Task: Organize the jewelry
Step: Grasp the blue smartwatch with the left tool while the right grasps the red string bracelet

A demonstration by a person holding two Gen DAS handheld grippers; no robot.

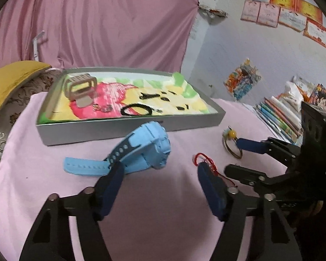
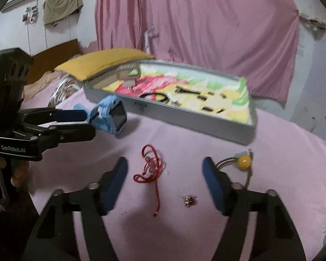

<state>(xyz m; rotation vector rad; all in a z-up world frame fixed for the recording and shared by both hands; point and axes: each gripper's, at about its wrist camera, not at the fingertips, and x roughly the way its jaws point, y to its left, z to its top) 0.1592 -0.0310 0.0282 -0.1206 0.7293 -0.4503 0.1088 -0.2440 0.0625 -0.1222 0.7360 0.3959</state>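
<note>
A light blue watch (image 1: pixel 145 148) lies on the pink cloth in front of the grey tray (image 1: pixel 130 129). My left gripper (image 1: pixel 158 171) is open. Its left fingertip overlaps the strap, and the watch body sits just ahead of the tips, with a gap to the right pad. In the right wrist view my right gripper (image 2: pixel 164 167) is open over a red cord bracelet (image 2: pixel 151 167) that lies between its tips, untouched. A ring with a yellow bead (image 2: pixel 242 162) rests just outside its right finger. A small metal charm (image 2: pixel 190 200) lies nearer the camera. The blue watch (image 2: pixel 110 117) shows at the left gripper's tips.
The tray (image 2: pixel 184 120) holds a beige watch (image 1: pixel 80 87), a black loop (image 1: pixel 137 109), small earrings (image 1: pixel 103 108) and black clips. A yellow cushion (image 1: pixel 13 82) lies behind on the left. Stacked books (image 1: pixel 278 115) sit at the right. A pink curtain hangs behind.
</note>
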